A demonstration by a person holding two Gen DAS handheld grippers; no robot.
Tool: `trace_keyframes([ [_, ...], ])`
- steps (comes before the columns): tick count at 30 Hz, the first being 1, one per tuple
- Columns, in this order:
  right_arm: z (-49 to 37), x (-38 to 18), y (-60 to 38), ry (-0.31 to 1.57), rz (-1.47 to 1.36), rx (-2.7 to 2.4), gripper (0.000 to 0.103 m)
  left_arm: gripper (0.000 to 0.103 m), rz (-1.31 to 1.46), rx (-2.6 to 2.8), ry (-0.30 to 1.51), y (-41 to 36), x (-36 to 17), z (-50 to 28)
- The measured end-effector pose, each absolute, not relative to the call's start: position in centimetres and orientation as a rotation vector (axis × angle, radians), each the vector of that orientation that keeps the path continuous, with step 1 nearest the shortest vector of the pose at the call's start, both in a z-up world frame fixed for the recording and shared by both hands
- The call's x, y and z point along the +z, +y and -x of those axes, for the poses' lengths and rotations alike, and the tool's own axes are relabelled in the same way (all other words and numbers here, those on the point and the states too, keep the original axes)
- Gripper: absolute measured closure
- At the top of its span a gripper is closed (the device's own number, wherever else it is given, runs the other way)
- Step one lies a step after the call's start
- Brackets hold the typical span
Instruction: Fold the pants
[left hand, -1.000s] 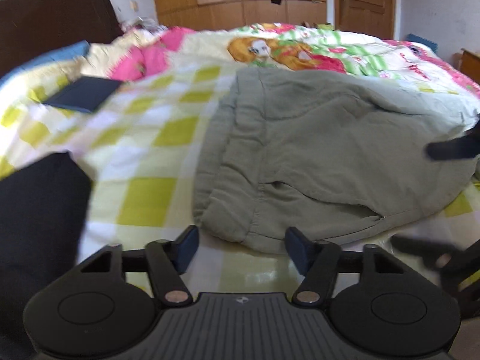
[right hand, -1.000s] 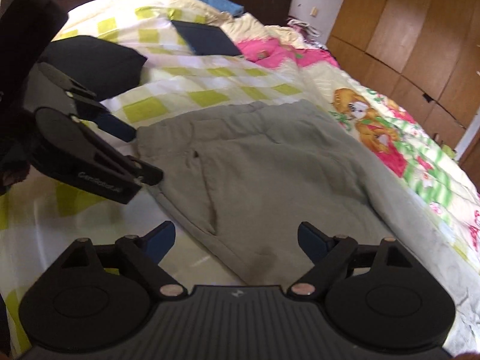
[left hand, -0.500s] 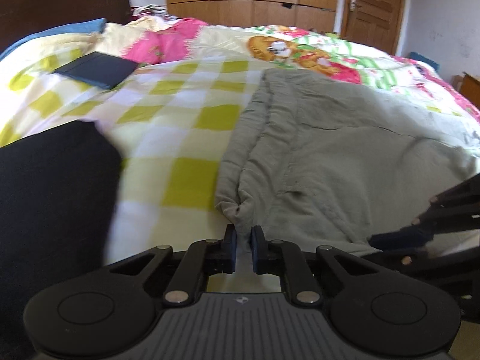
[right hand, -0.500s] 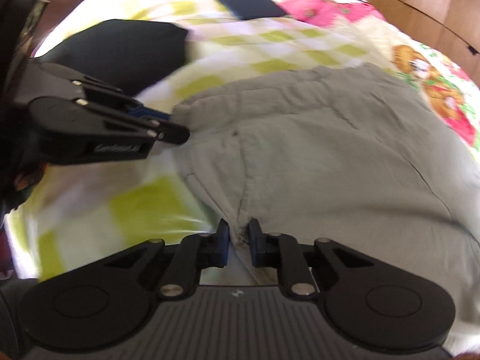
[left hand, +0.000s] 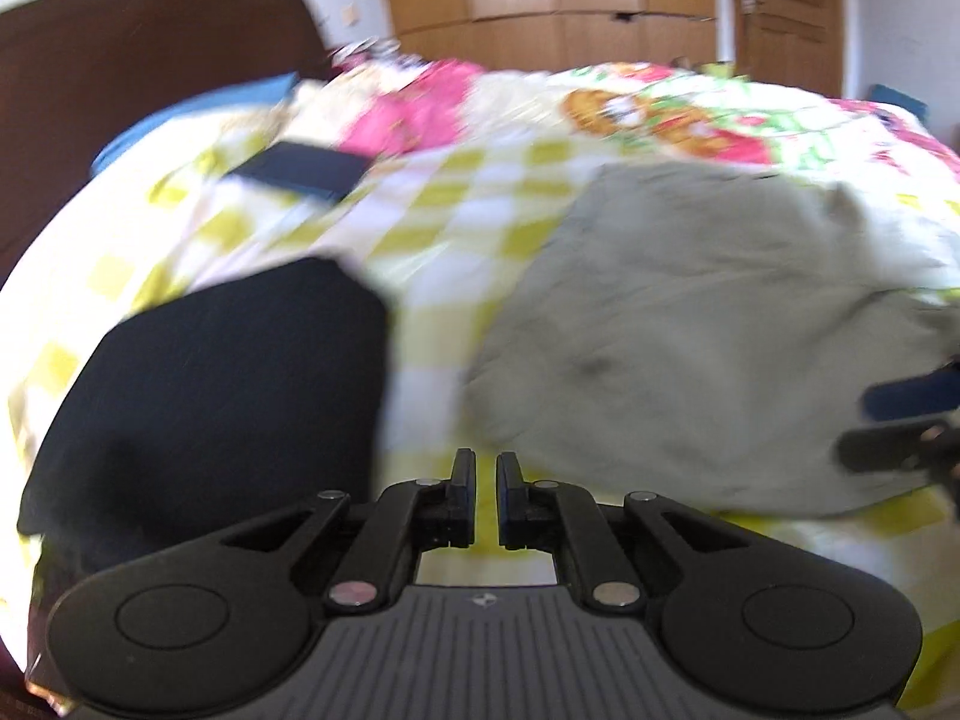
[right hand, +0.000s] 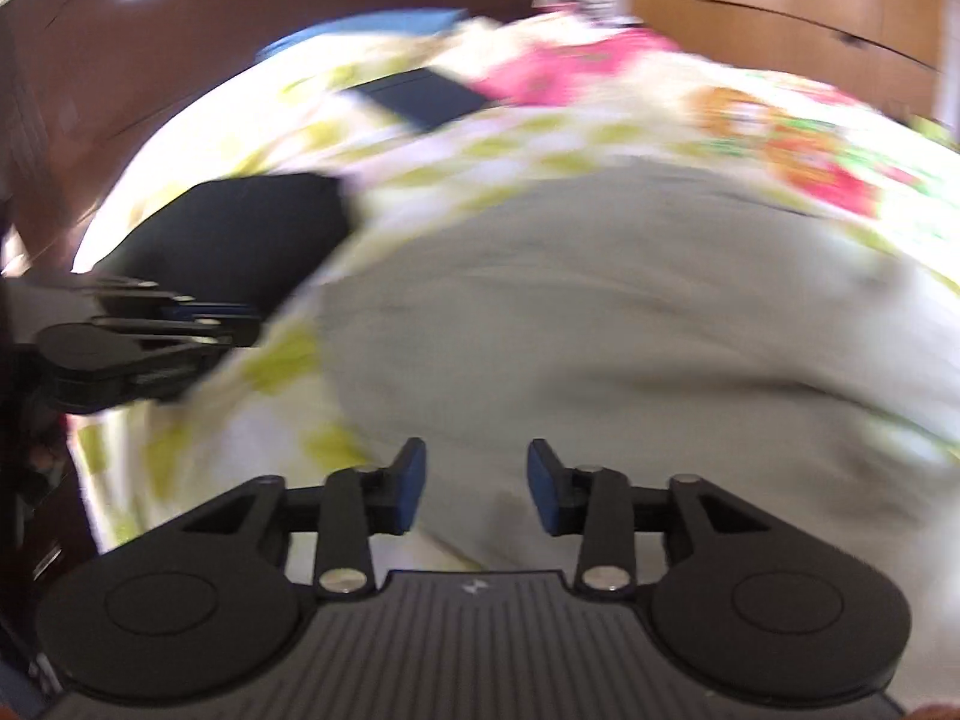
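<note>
Left to right, both views motion-blurred. My left claw (left hand: 486,483) is held level just above the bed (left hand: 432,228), pointing along the mattress; its jaws are drawn almost together with a thin slit between them, and I see no cloth in that slit. To its left lies a black folded garment (left hand: 228,396); farther back, a dark blue flat item (left hand: 306,171). The grey-green pants (left hand: 708,348) lie bunched on the checked sheet, right of the left claw and apart from it. My right claw (right hand: 477,492) hovers low over the pants' near edge (right hand: 600,348), jaws parted wide, gripping nothing; whether the fingertips (right hand: 414,480) brush the cloth I cannot tell.
</note>
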State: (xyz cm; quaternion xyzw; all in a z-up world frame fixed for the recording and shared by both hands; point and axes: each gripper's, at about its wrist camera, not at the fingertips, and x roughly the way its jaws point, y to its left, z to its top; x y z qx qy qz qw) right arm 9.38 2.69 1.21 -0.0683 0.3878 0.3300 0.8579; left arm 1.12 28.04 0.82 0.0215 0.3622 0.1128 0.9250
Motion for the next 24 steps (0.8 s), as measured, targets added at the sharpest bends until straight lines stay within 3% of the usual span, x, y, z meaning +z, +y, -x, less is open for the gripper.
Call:
trace_keyframes([
  [5,-10.5,0.5,-16.4,0.822,-0.040,0.180,0.062,0.079,-0.076,0.045,0.718,20.2,1.6,-3.7],
  [10,-10.4,-1.2,-32.3,0.808,-0.433,-0.170,0.060,0.076,-0.086,-0.120,0.758,11.8,0.8,-7.1],
  [18,-13.5,-4.1,-38.0,0.713,-0.759,-0.179,0.060,0.075,-0.173,-0.245,0.792,2.4,0.8,-10.2],
  [19,-13.8,-4.3,-38.5,0.709,-0.778,-0.172,0.068,0.075,-0.180,-0.251,0.793,1.5,0.9,-10.4],
  [20,-14.2,-4.6,-38.8,0.712,-0.809,-0.164,0.088,0.075,-0.188,-0.256,0.793,0.9,1.0,-10.5],
  [21,-14.5,-5.0,-39.4,0.722,-0.851,-0.149,0.099,0.075,-0.197,-0.260,0.793,0.5,1.0,-10.5],
  [24,-13.7,-4.4,-40.3,0.696,-0.871,-0.142,0.100,0.075,-0.213,-0.267,0.792,-0.3,1.1,-10.5],
])
